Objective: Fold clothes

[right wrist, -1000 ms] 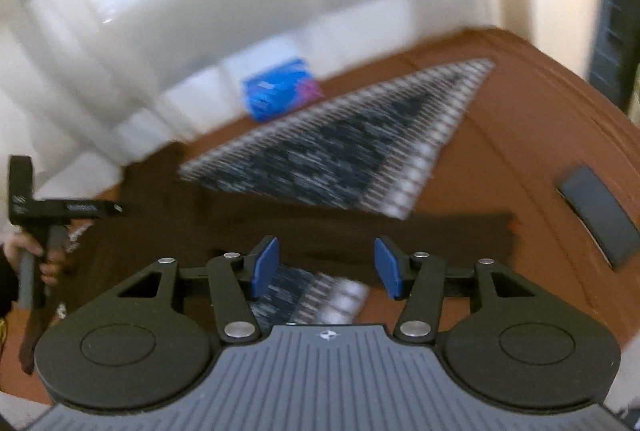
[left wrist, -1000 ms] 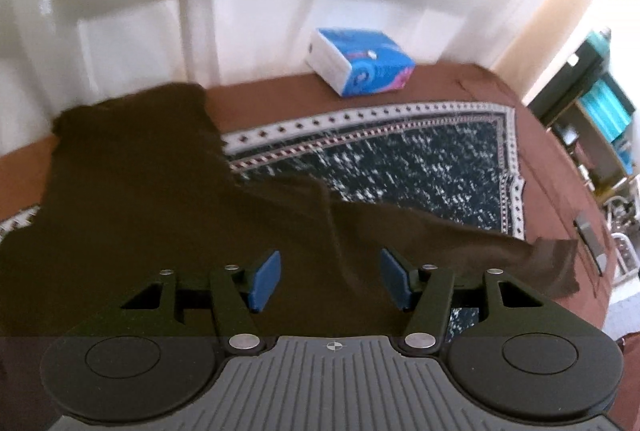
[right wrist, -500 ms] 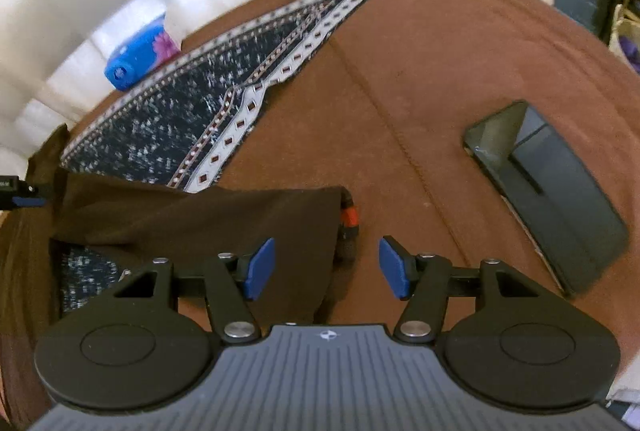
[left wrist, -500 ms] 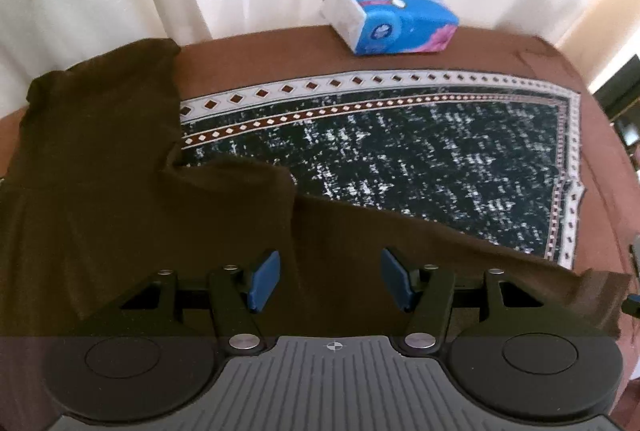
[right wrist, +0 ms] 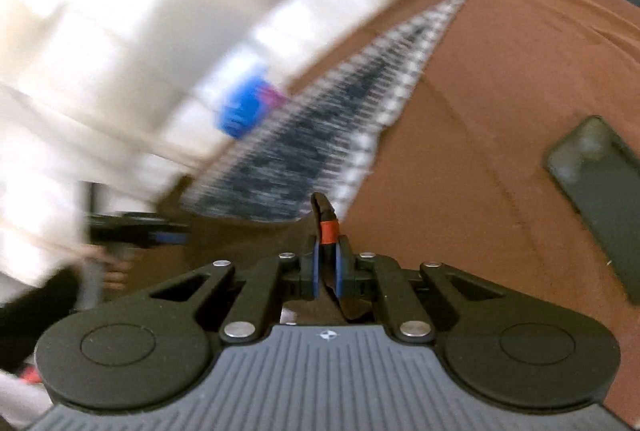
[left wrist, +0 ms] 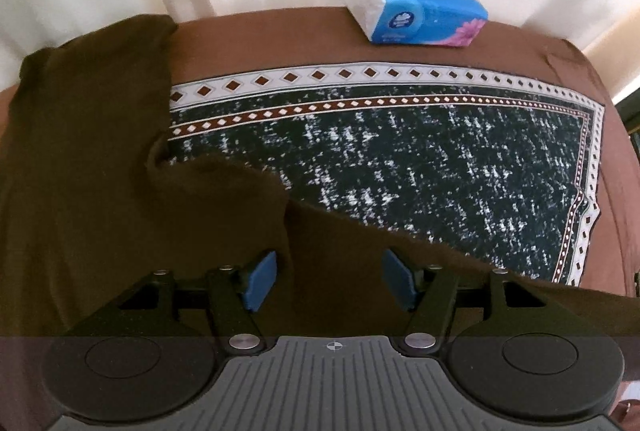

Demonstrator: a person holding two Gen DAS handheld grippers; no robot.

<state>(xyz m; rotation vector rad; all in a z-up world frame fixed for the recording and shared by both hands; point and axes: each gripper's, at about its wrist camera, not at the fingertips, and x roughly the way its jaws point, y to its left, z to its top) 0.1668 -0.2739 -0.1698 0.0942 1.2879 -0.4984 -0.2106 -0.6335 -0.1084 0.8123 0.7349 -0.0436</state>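
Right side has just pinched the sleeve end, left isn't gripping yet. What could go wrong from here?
The right gripper, closing, pinches only the tip of the dark garment; a quick pull could slip it free. The left gripper, opening, grips nothing, so the cloth may drag across the patterned mat instead of folding.

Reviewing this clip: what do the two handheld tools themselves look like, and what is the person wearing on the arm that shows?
Both the left tool and the right tool have a ribbed grey base with a small crosshair mark, two round black discs, black linkage arms with silver rivets, and blue pads on the fingers. In the right wrist view, the blurred arm at the left edge wears a black sleeve. No cables show.
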